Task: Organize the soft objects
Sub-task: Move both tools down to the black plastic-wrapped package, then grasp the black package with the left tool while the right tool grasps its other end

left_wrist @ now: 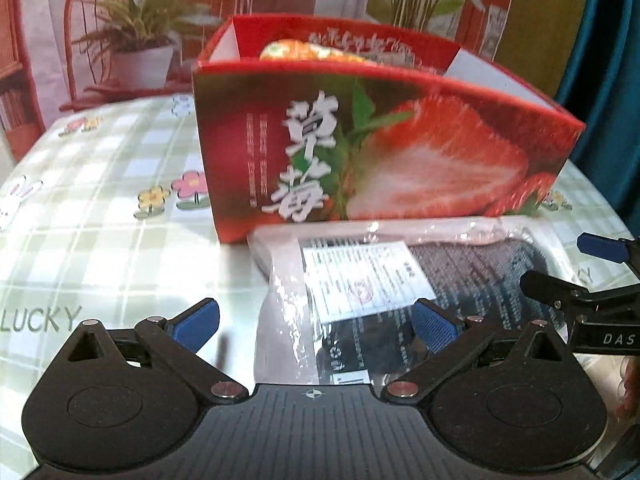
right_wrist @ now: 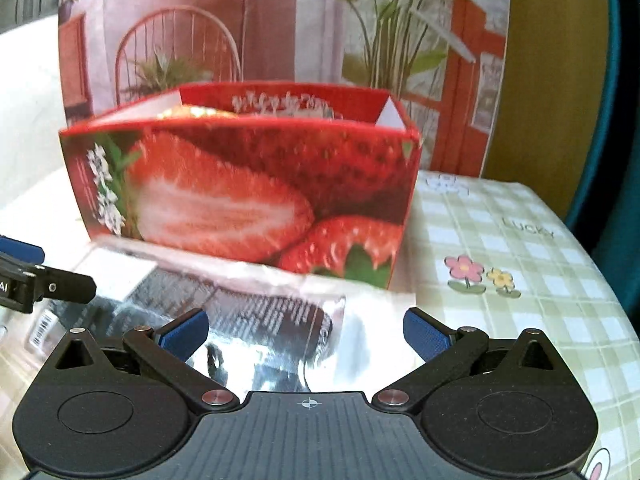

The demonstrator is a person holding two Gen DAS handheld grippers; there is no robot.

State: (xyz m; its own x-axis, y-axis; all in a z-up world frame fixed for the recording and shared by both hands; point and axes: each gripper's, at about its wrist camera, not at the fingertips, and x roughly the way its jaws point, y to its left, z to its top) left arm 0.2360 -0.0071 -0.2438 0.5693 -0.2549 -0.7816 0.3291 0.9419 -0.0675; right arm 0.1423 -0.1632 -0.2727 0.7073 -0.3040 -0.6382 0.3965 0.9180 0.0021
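Note:
A dark folded garment in a clear plastic bag (left_wrist: 400, 280) with a white label lies flat on the table, in front of a red strawberry-print box (left_wrist: 380, 148). The bag (right_wrist: 260, 320) and box (right_wrist: 248, 188) also show in the right wrist view. An orange-and-white soft item (left_wrist: 316, 51) sits inside the box. My left gripper (left_wrist: 316, 326) is open over the bag's near left part. My right gripper (right_wrist: 306, 334) is open over the bag's near right part. Each gripper shows at the edge of the other's view.
The table (left_wrist: 100, 208) has a green checked cloth with flower prints and the word LUCKY. A printed backdrop with a chair and potted plants (left_wrist: 136, 32) stands behind the box. The cloth (right_wrist: 520, 264) extends right of the box.

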